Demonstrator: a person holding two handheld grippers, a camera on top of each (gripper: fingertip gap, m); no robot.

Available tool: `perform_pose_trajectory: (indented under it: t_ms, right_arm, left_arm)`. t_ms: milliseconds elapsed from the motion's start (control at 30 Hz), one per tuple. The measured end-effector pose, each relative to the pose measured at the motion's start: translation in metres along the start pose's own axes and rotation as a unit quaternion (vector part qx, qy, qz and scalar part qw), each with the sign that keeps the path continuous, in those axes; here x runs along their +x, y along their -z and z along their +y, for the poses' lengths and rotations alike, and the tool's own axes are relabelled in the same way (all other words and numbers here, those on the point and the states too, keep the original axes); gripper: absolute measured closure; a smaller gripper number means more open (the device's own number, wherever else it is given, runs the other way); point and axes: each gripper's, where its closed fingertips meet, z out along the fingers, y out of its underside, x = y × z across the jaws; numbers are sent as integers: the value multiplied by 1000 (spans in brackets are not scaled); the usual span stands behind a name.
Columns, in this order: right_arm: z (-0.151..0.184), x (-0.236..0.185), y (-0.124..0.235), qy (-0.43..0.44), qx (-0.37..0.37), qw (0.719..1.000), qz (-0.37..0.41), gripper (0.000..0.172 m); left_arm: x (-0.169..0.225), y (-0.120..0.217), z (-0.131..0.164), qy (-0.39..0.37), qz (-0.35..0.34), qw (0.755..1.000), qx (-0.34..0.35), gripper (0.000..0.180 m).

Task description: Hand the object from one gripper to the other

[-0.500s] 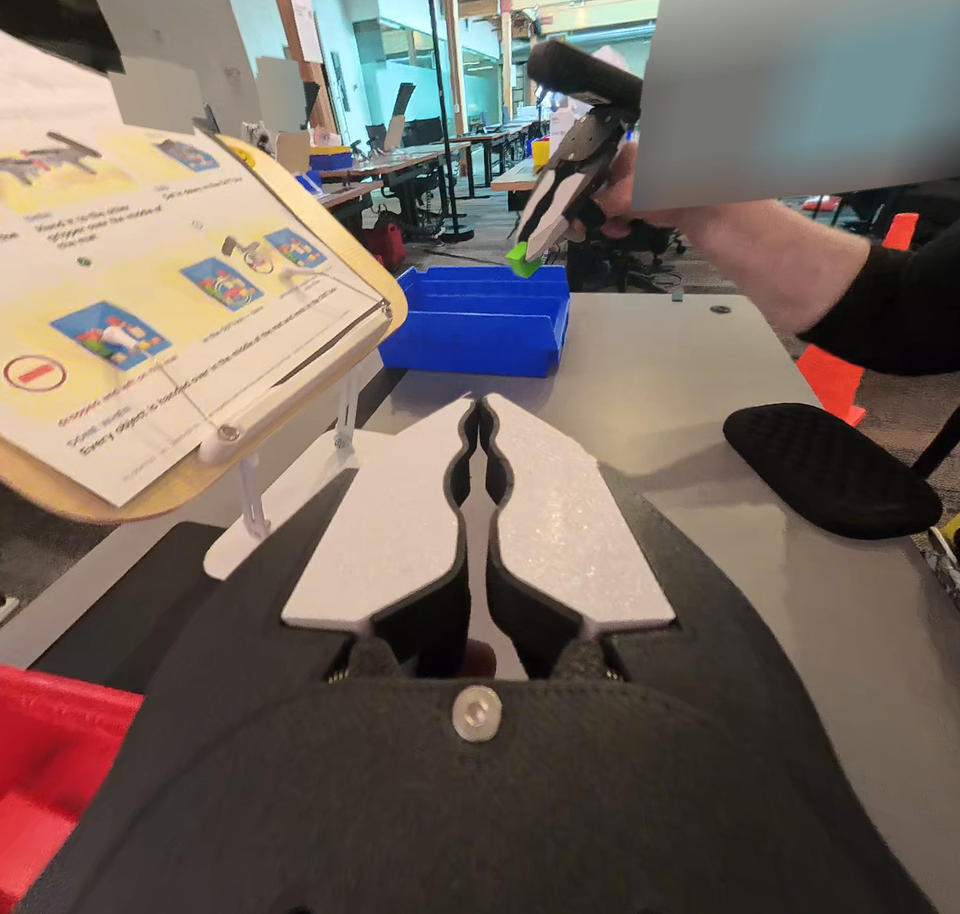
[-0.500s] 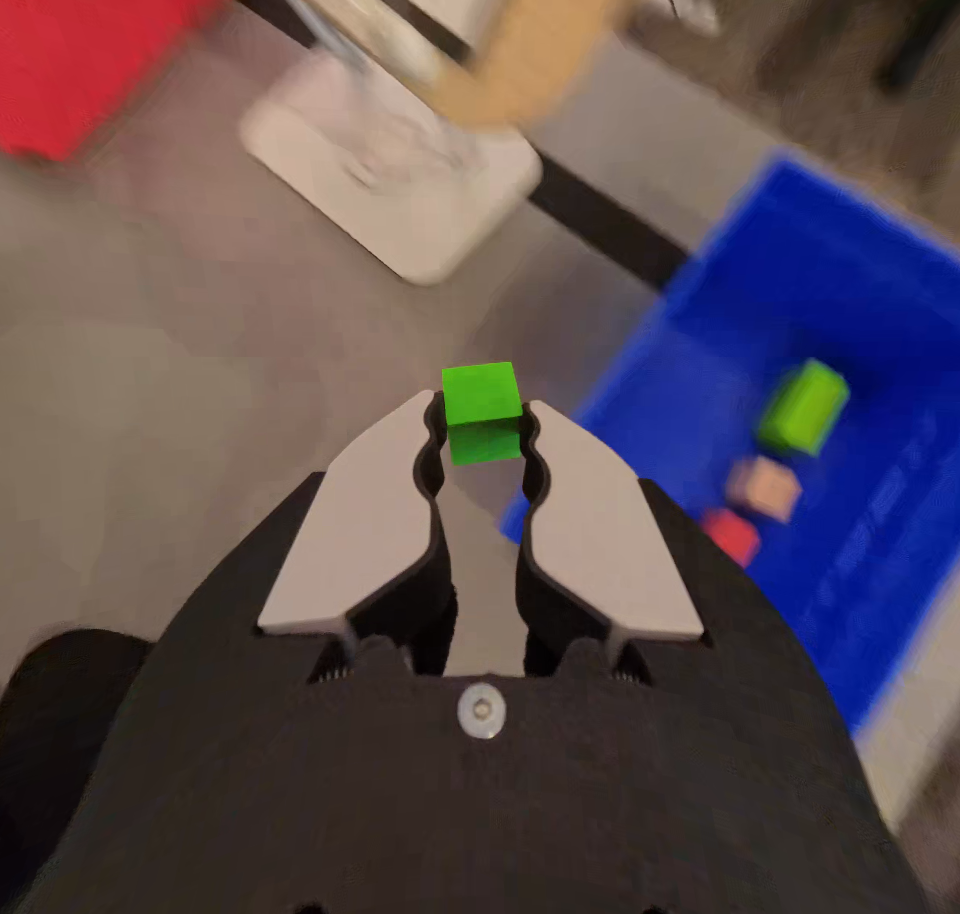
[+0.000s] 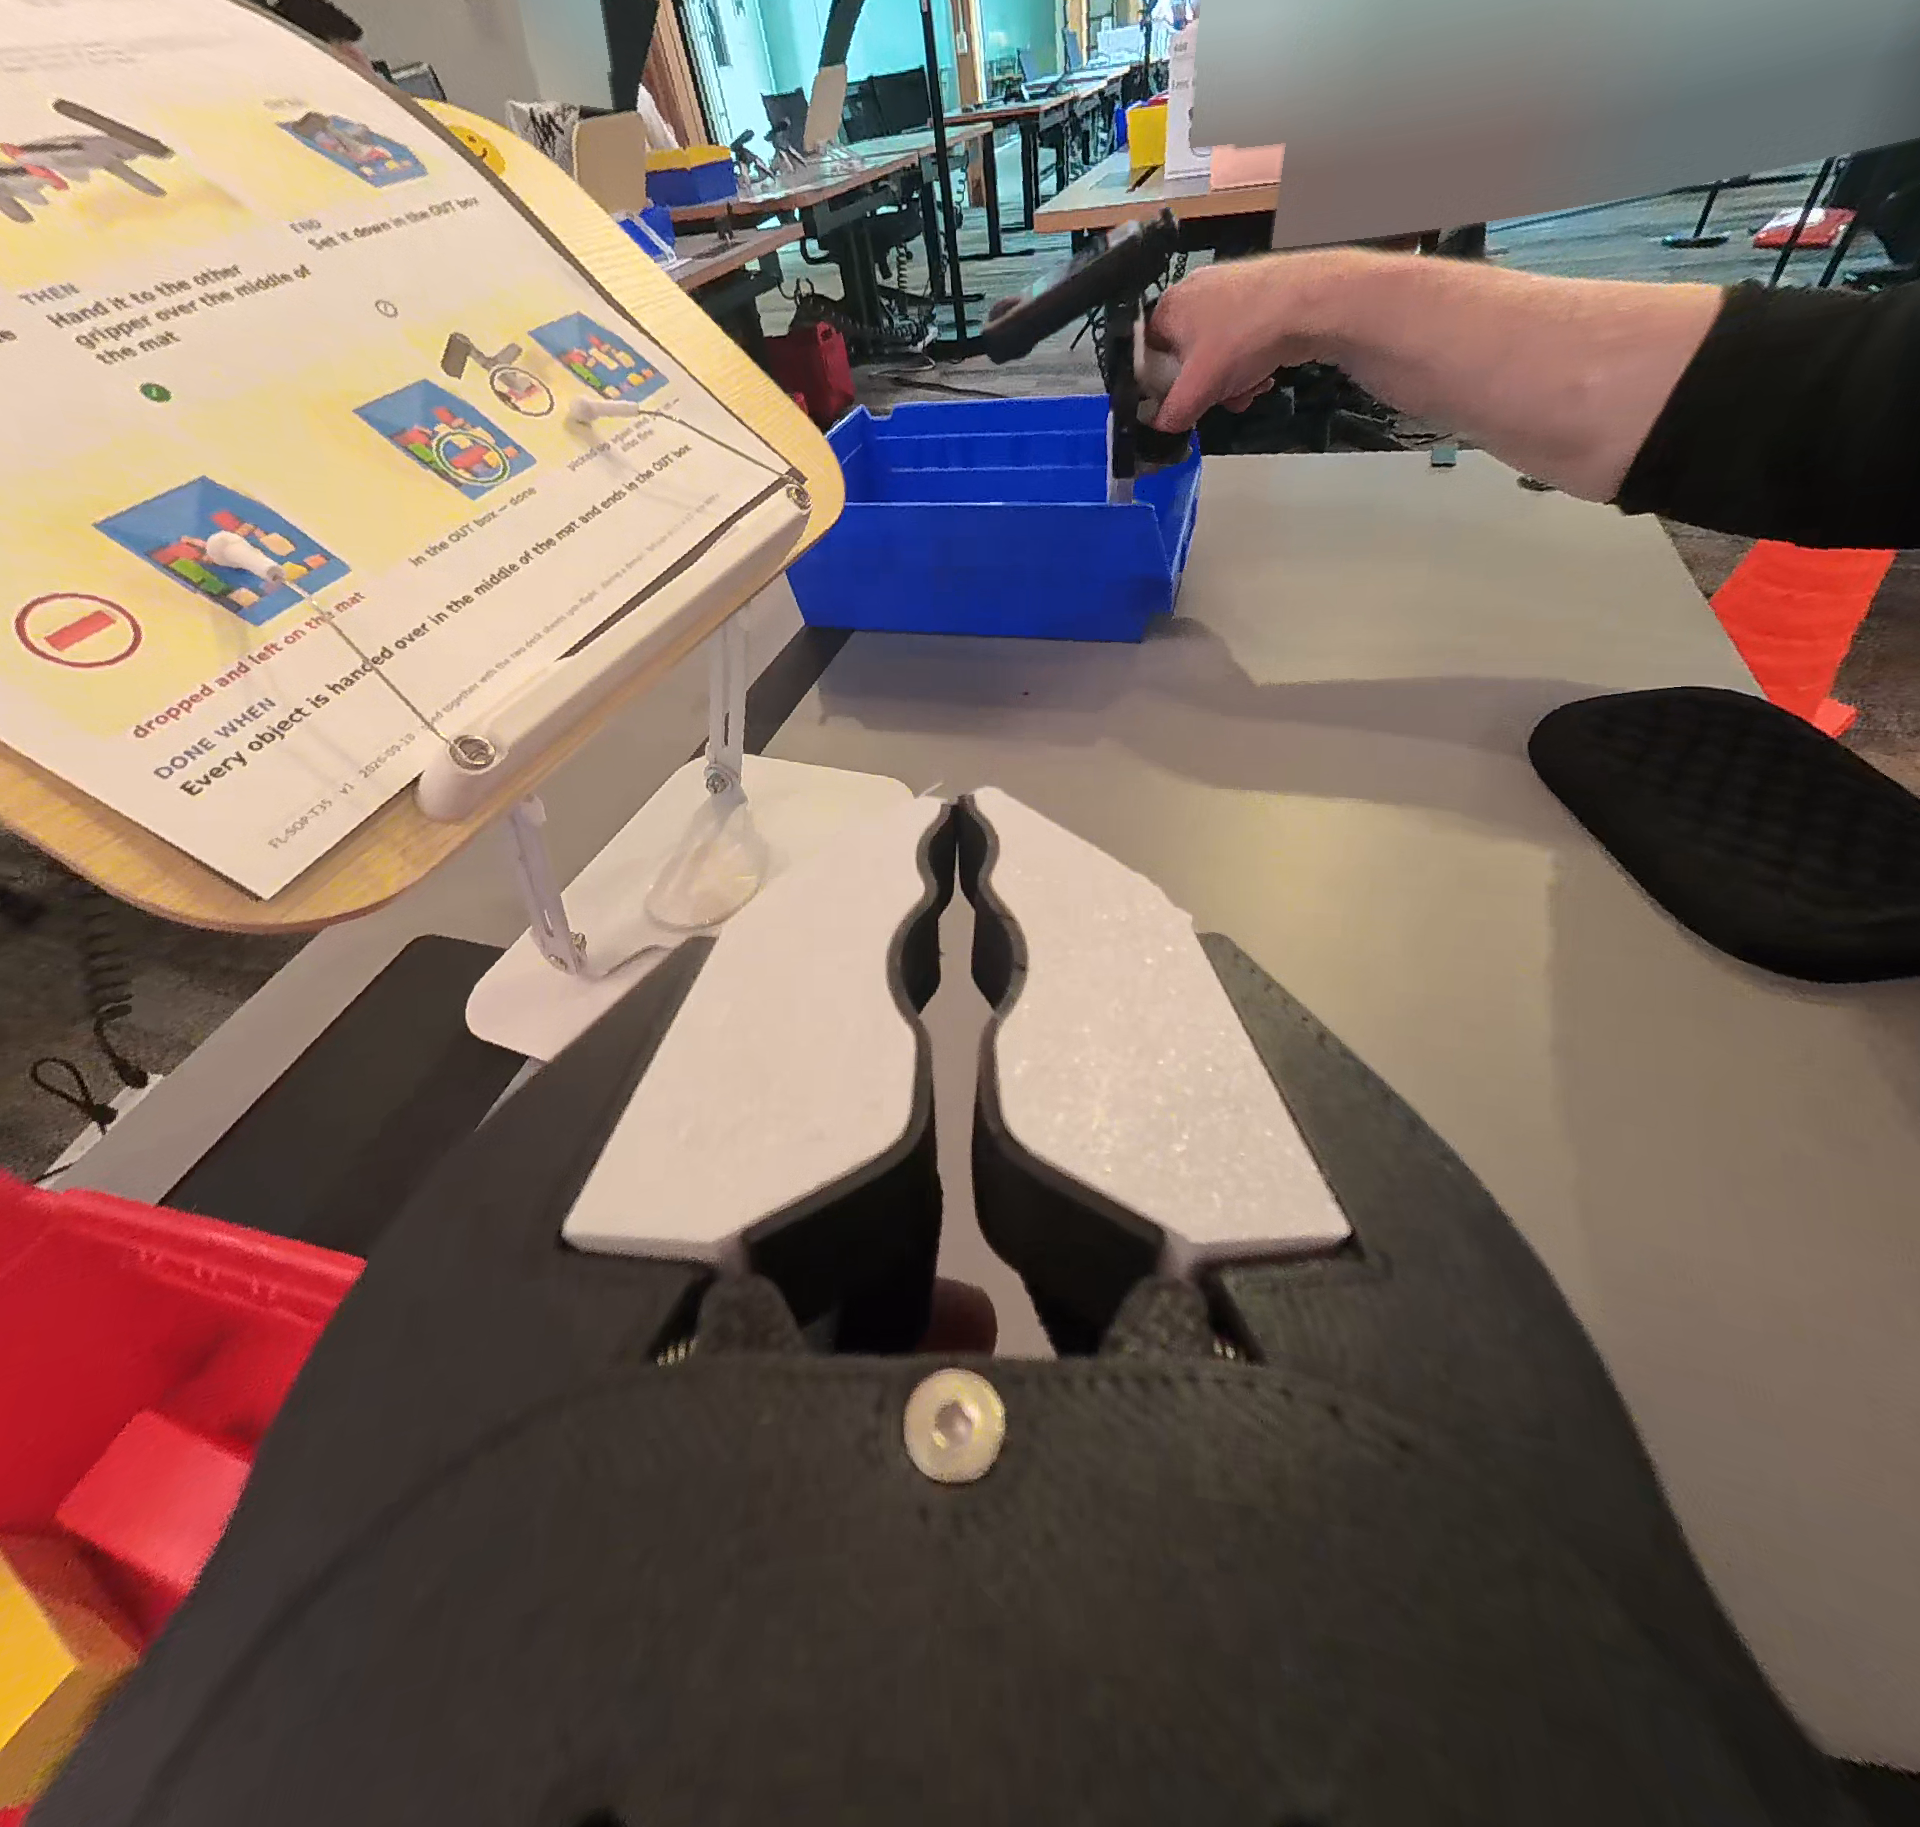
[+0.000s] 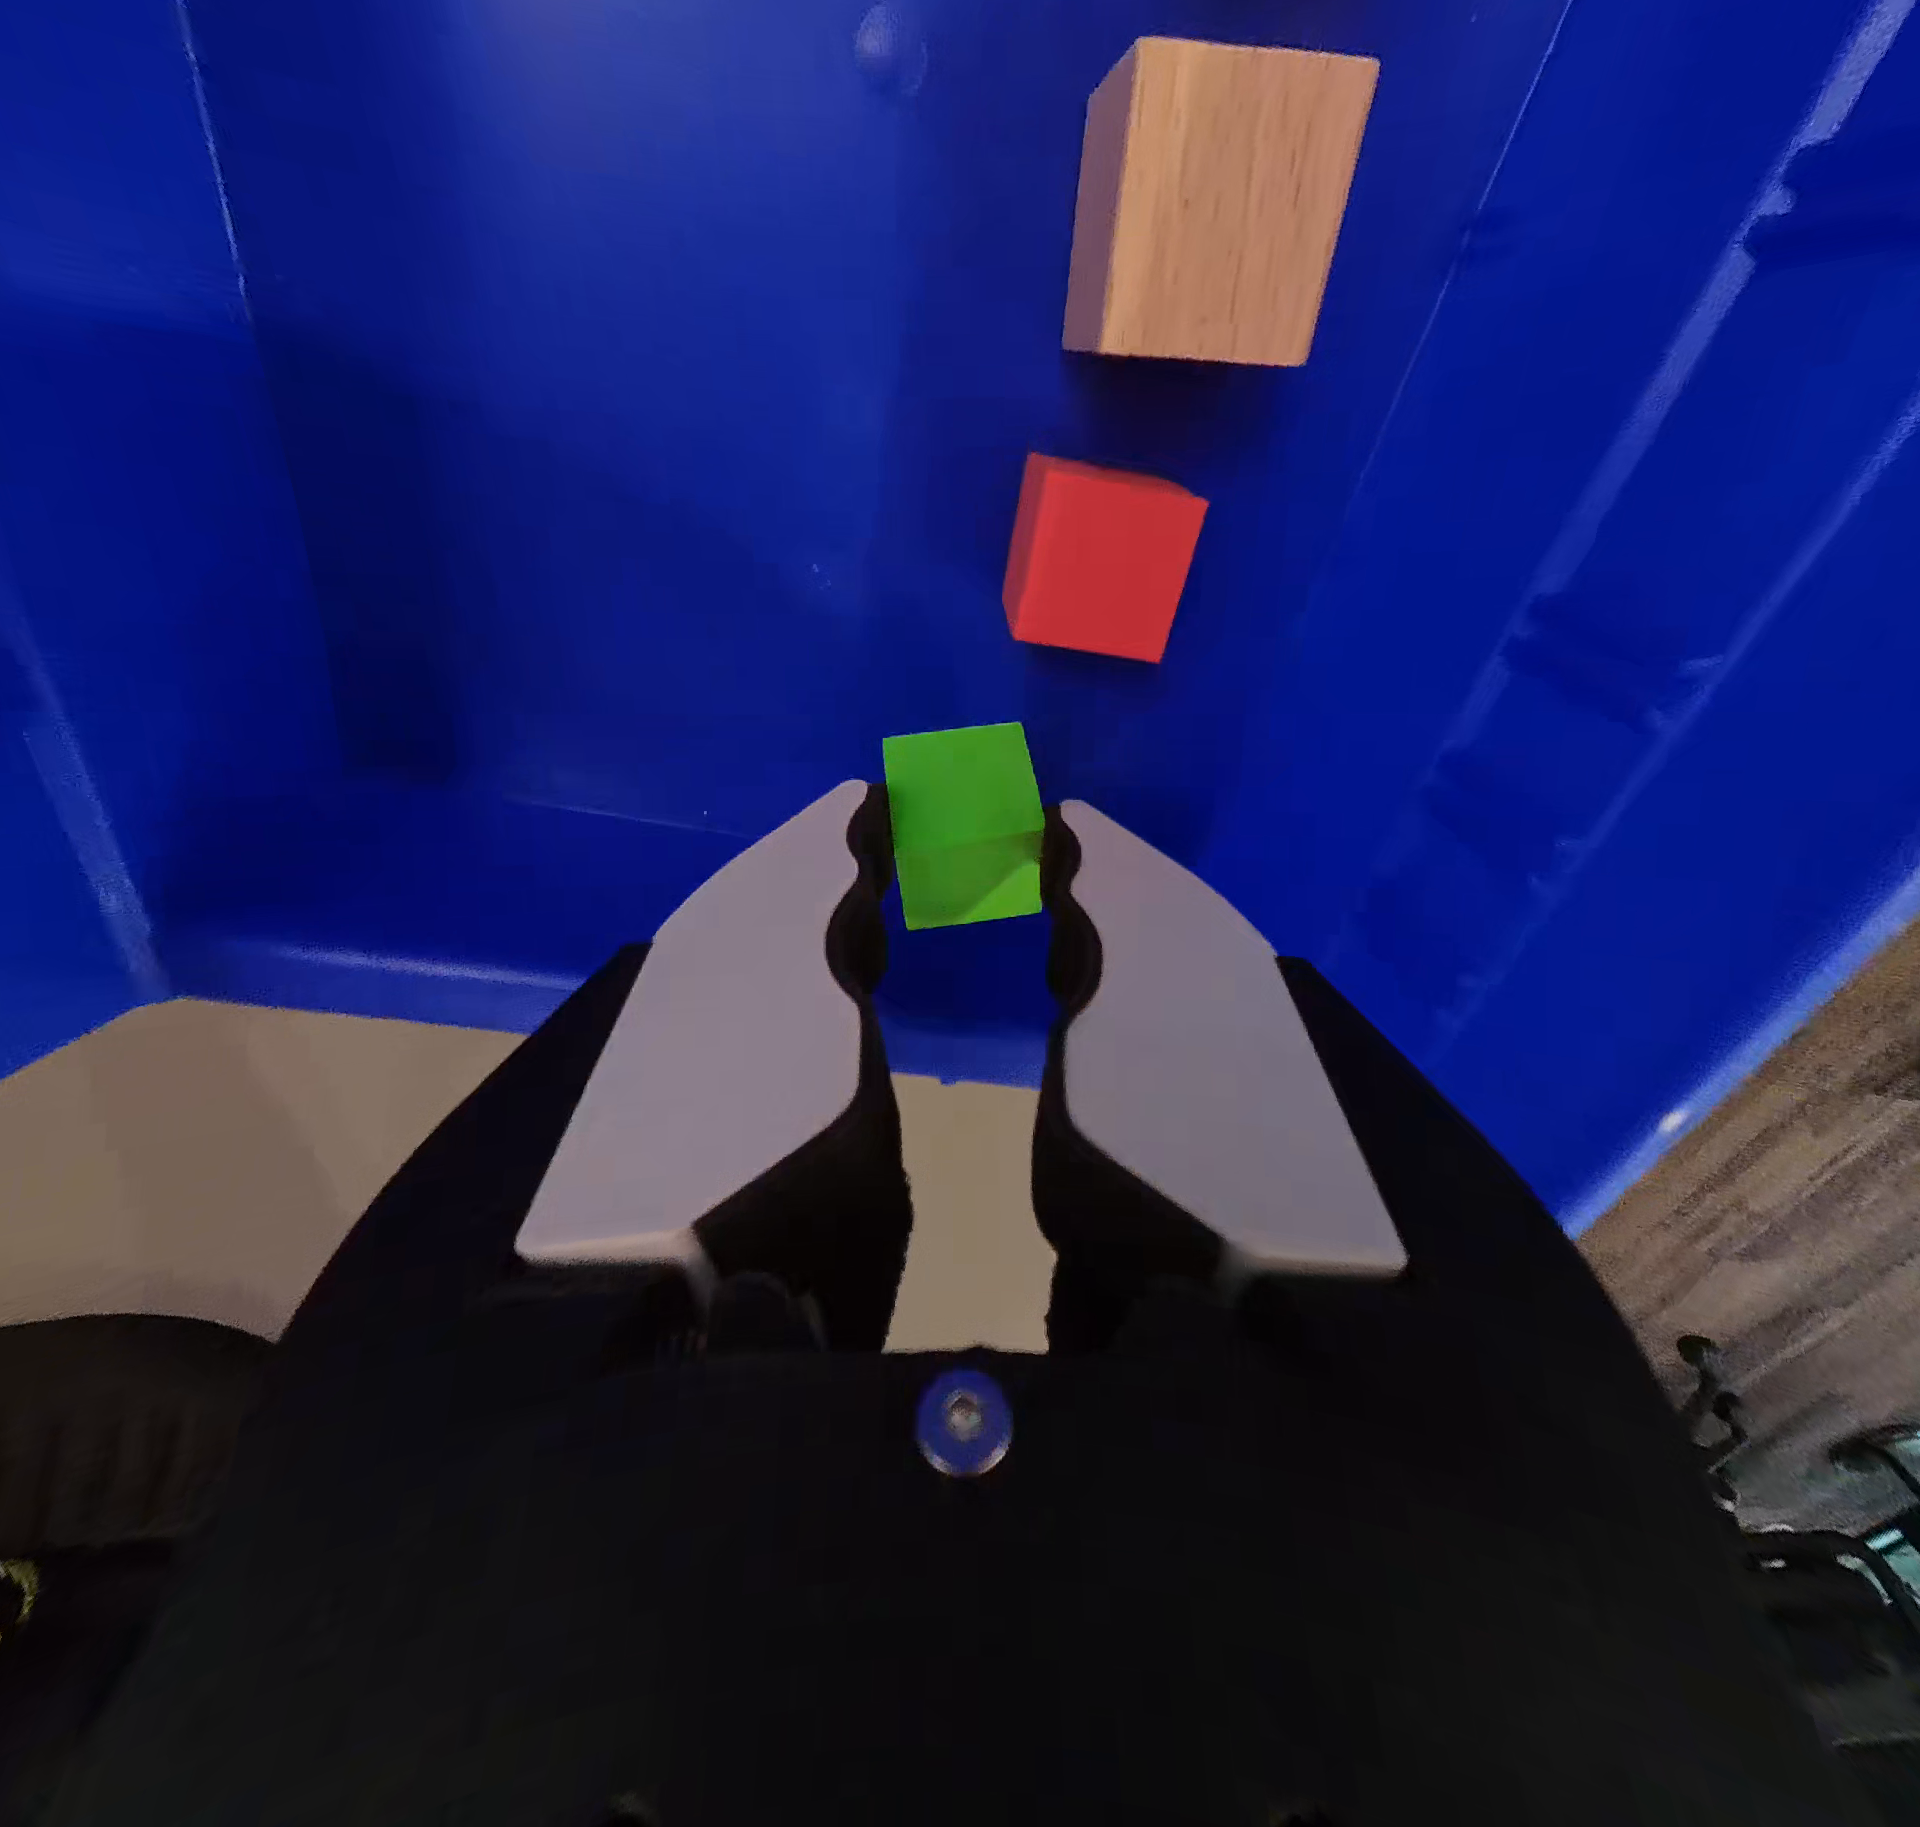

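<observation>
The right gripper (image 4: 961, 842) pinches the green cube (image 4: 961, 821) inside the blue bin (image 4: 520, 427), likely letting go next, while the left gripper (image 3: 957, 821) sits closed, holding nothing.

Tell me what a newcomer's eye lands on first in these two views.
First, the small bright green cube clamped between the right gripper's fingertips, inside the blue plastic bin. Beyond it on the bin floor lie a red cube and a plain wooden block. The left gripper is shut, empty, above the grey table.
</observation>
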Motion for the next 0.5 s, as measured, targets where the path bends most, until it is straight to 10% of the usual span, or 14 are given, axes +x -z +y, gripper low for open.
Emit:
perform_pose_trajectory:
  t_ms: [500]
  right_arm:
    - [-10,7,-12,-4,19,999,26,123]
  left_arm:
    - [-17,13,17,6,-40,998,-47,172]
